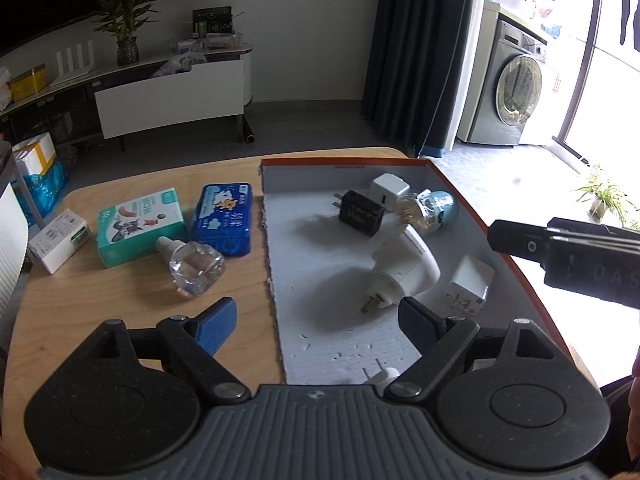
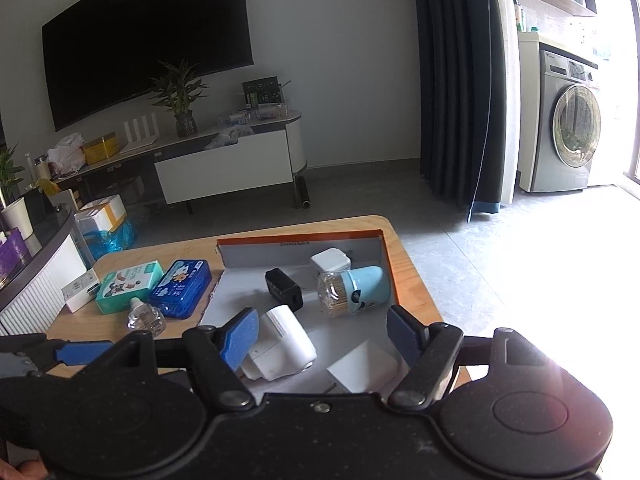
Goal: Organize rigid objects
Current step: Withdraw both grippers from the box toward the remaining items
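Left gripper [image 1: 316, 320] open, nothing between jaws, held above box edge. Right gripper [image 2: 322, 332] open, empty, over white plug-in unit [image 2: 280, 342] and white cube adapter [image 2: 364, 366] in orange-rimmed box [image 1: 460, 196]. Farther in box: black charger [image 1: 360, 212], blue-capped jar [image 1: 430, 212]. On table [image 1: 120, 320] left of box: clear bottle [image 1: 196, 268], blue tin [image 1: 224, 218], green carton [image 1: 140, 226].

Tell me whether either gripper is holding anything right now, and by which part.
Nothing is held. The left gripper and right gripper both stand open above the box, pads clear of the white plug-in unit.
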A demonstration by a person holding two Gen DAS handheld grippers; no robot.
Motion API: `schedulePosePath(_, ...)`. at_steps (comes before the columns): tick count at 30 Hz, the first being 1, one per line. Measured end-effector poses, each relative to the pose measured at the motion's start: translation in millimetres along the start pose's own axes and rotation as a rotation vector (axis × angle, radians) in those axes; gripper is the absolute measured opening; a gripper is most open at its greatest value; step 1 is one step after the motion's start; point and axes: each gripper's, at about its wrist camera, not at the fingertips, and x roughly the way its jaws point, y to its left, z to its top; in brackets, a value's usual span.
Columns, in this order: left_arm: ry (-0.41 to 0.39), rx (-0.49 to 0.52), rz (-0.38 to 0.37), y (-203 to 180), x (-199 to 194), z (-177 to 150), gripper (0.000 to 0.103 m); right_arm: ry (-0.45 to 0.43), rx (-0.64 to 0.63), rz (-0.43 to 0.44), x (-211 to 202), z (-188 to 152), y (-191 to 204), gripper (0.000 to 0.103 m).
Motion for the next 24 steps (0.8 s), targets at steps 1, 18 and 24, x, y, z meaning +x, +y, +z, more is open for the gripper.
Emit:
schedulePosePath(1, -0.003, -0.01, 0.009, 5, -2, 0, 0.09, 0.007, -0.003, 0.008, 1, -1, 4, 0.085)
schedulePosePath(18, -0.023, -0.107, 0.117, 73, -27, -3, 0.09, 0.047, -0.096, 0.126, 12, -3, 69, 0.087)
schedulePosePath(24, -0.028, -0.128, 0.142, 94, -30, -4, 0.09, 0.055, -0.136, 0.155, 17, -2, 92, 0.087)
